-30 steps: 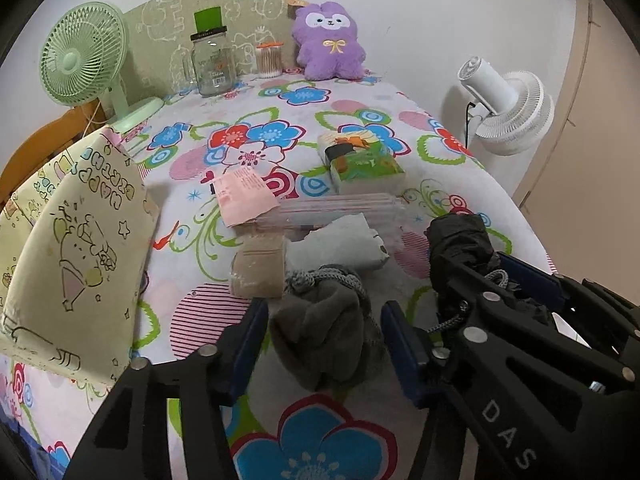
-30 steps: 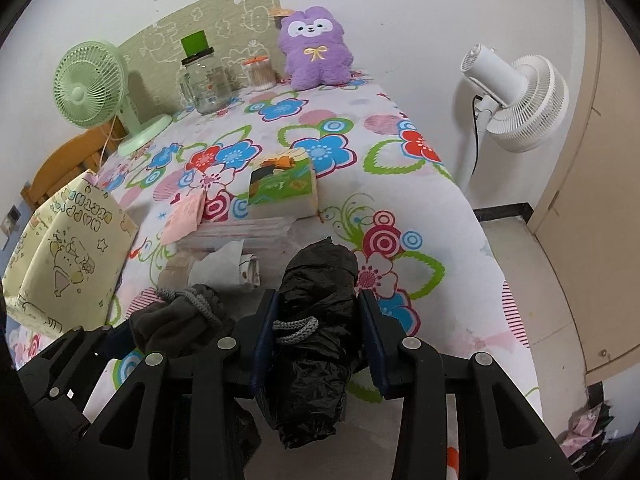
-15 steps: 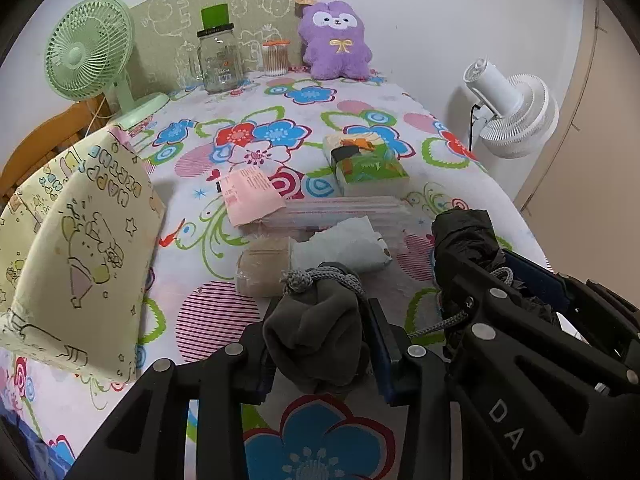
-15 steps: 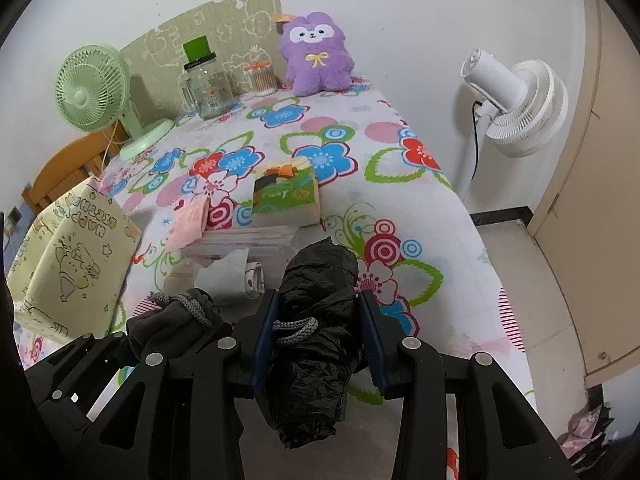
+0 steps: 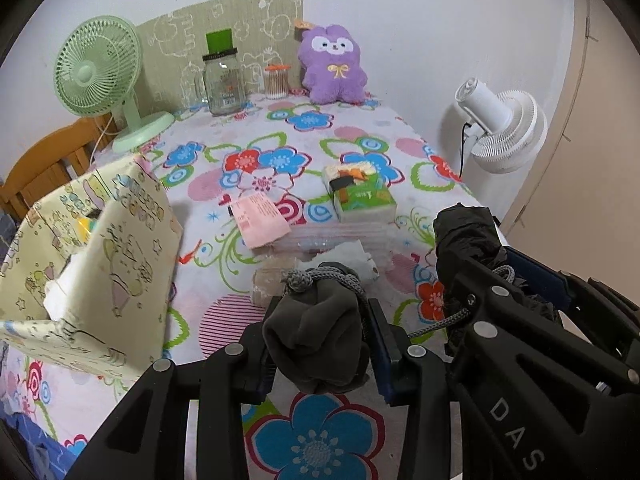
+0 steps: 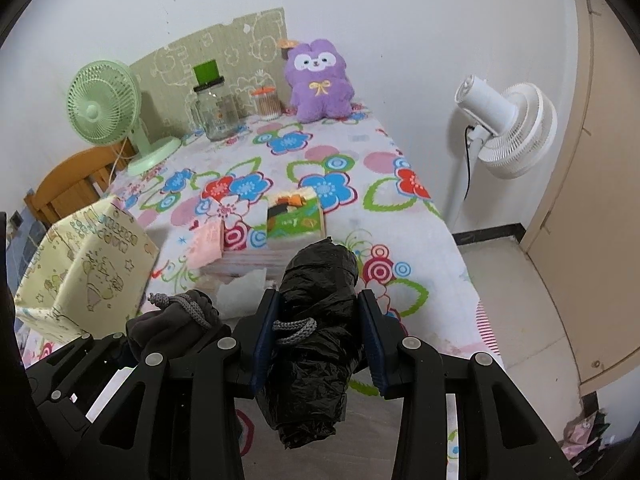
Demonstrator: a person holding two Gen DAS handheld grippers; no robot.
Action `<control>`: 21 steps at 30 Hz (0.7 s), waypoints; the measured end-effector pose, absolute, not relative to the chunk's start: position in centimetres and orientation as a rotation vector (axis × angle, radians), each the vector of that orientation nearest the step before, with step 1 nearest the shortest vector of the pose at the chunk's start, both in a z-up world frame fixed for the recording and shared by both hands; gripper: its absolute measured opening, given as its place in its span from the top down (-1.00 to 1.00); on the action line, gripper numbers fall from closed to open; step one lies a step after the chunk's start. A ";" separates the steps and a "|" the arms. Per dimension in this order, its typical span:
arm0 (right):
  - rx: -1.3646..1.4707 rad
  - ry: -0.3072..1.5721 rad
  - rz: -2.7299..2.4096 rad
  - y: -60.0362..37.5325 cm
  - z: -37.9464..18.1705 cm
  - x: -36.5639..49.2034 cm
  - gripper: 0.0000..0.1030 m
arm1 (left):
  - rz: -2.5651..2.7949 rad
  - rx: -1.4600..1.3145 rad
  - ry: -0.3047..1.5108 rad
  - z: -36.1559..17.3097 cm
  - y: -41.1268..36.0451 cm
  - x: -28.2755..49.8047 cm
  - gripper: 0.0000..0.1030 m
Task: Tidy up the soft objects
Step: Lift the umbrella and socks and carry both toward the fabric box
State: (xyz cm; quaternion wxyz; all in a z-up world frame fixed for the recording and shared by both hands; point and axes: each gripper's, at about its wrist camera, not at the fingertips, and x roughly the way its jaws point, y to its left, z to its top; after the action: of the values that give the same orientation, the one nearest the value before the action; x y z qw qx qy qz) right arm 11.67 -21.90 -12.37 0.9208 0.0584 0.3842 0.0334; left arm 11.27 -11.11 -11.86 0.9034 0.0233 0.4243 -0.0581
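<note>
The left gripper (image 5: 320, 344) is clamped on the gray bundle (image 5: 316, 336), the right gripper (image 6: 318, 340) on the black bundle (image 6: 316, 320) (both just above the bed (image 5: 280, 132)) — each should lift slowly, squeezing softly — the box (image 5: 92, 256) sits near.

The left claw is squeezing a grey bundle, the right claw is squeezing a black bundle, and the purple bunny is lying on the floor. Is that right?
Not quite. The purple bunny isn't on the floor: it sits upright at the far end of the flowered table, against the wall, as the right wrist view shows. The rest holds: the left gripper squeezes the grey bundle and the right gripper squeezes the black bundle.
</note>
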 end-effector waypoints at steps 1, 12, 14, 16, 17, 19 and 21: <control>0.119 0.784 0.069 -21.8 -12.1 11.5 0.15 | -0.120 0.048 0.870 -11.6 -11.1 11.2 0.23; 0.111 0.718 0.089 -21.1 -9.1 10.1 0.15 | -0.109 0.035 0.810 -8.8 -10.3 10.1 0.23; 0.106 0.708 0.094 -21.0 -8.5 9.9 0.15 | -0.104 0.032 0.801 -8.2 -10.2 9.9 0.23; 0.102 0.698 0.100 -20.8 -7.8 9.7 0.15 | -0.100 0.029 0.792 -7.7 -10.0 9.7 0.23; 0.101 0.695 0.102 -20.8 -7.5 9.6 0.15 | -0.098 0.028 0.788 -7.3 -9.9 9.6 0.23; 0.099 0.687 0.104 -20.7 -6.9 9.5 0.15 | -0.097 0.026 0.780 -6.7 -9.8 9.4 0.23; 0.096 0.674 0.106 -20.5 -6.2 9.2 0.15 | -0.096 0.026 0.767 -6.0 -9.6 9.3 0.23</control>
State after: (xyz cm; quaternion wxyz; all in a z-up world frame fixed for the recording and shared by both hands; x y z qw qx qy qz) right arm 9.23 -20.51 -6.16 0.9413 0.0469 0.3303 0.0518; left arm 9.27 -9.58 -6.00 0.9261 0.0127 0.3741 -0.0469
